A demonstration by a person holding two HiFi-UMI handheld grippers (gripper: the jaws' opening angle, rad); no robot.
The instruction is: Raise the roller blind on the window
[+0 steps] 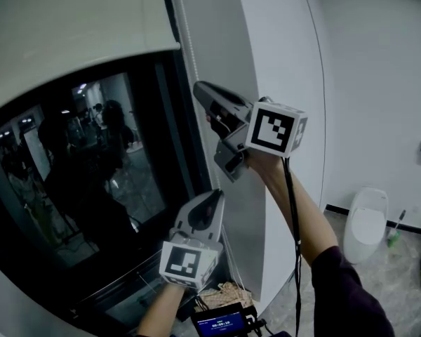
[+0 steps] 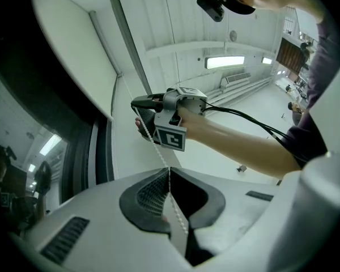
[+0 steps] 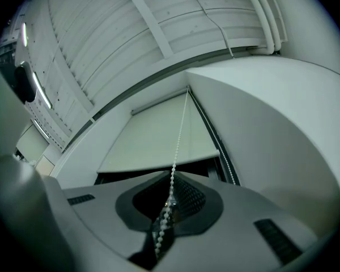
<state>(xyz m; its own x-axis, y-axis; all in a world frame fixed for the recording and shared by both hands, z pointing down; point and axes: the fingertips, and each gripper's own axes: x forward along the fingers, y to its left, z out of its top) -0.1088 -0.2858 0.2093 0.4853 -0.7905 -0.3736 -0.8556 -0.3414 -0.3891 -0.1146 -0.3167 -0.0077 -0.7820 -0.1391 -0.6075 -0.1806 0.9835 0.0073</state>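
The pale roller blind (image 1: 63,34) covers the top of the dark window (image 1: 91,181), with its bottom rail curving across the glass. A white bead chain (image 1: 187,55) hangs along the window's right frame. My right gripper (image 1: 199,88) is held high against that frame and is shut on the bead chain (image 3: 171,180), which runs up to the blind (image 3: 158,140). My left gripper (image 1: 216,195) sits lower on the same side. It is shut on the bead chain (image 2: 158,152), which leads up to the right gripper (image 2: 139,103).
A white pillar (image 1: 281,48) stands right of the window frame. A toilet (image 1: 365,223) and a brush (image 1: 395,234) stand on the tiled floor at the right. A small device with a lit screen (image 1: 219,323) is below. The glass reflects a person.
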